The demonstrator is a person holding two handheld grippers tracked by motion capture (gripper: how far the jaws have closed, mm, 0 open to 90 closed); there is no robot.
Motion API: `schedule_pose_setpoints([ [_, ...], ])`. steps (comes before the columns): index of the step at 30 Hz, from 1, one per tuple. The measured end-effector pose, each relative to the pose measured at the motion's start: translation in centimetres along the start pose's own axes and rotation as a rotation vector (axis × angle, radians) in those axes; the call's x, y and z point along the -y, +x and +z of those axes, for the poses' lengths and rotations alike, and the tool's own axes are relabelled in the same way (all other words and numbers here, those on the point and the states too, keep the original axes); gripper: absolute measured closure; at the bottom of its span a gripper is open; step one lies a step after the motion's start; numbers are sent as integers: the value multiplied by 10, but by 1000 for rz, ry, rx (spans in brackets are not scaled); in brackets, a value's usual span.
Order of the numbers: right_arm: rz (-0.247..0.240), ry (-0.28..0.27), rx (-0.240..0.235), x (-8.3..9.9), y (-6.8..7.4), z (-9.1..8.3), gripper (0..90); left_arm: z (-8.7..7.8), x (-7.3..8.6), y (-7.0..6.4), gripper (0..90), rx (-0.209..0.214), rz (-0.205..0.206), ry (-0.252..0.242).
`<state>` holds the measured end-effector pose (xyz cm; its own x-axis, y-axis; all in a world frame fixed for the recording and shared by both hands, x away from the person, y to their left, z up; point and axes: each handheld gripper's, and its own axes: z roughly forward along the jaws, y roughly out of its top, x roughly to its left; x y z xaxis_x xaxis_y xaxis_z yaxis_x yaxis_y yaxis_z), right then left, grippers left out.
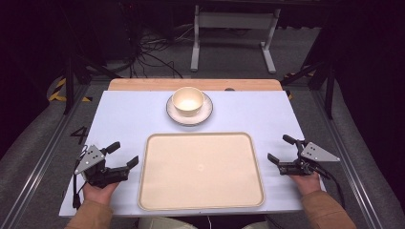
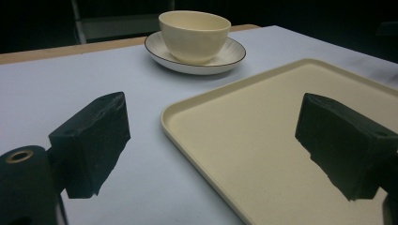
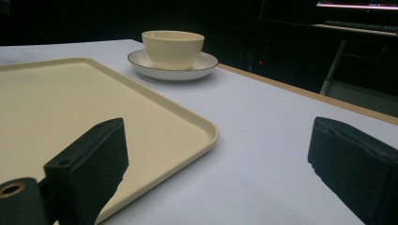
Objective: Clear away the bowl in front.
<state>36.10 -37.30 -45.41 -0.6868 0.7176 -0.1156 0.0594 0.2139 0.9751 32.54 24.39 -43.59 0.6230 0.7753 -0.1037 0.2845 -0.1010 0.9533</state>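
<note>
Resting tools: both sit low on the tabletop (image 1: 124, 119), one at each side of the tray (image 1: 200, 169), each in a person's hand.
Left tool (image 1: 125, 155): jaws spread wide with nothing between them; it lies just off the tray's left edge, its tips turned toward the tray and the far side of the tabletop.
Left tool's own view: one jaw hangs over bare tabletop, the other over the tray's near left corner; the tool (image 2: 211, 140) grips nothing.
Right tool (image 1: 279, 149): jaws also wide and empty; it lies just off the tray's right edge, near it but apart.
Right tool's own view: one jaw stands above the tray's corner, the other over bare tabletop.
Tray: flat, cream, empty, lying between the two tools.
Bowl (image 1: 188, 101): cream, upright, standing on the saucer (image 1: 206, 112); ahead of both tools, beyond the tray's far edge, well apart from either.
Saucer: white with a dark rim, just beyond the tray, not touching it.
</note>
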Motion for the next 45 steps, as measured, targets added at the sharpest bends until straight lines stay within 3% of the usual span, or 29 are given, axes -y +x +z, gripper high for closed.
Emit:
schedule_pose_setpoints([
  [11, 3, 0, 1, 0, 0, 0, 55, -4, -13, -4, 110, 1, 22, -15],
  [14, 4, 2, 1, 0, 0, 0, 55, -6, -19, -4, 158, -18, 15, -8],
  [28, 6, 5, 1, 0, -1, 1, 55, 1, -34, -7, 135, 25, 3, -4],
  [45, 6, 6, 0, 0, -1, 1, 55, 34, -56, 7, 134, 31, -25, 13],
])
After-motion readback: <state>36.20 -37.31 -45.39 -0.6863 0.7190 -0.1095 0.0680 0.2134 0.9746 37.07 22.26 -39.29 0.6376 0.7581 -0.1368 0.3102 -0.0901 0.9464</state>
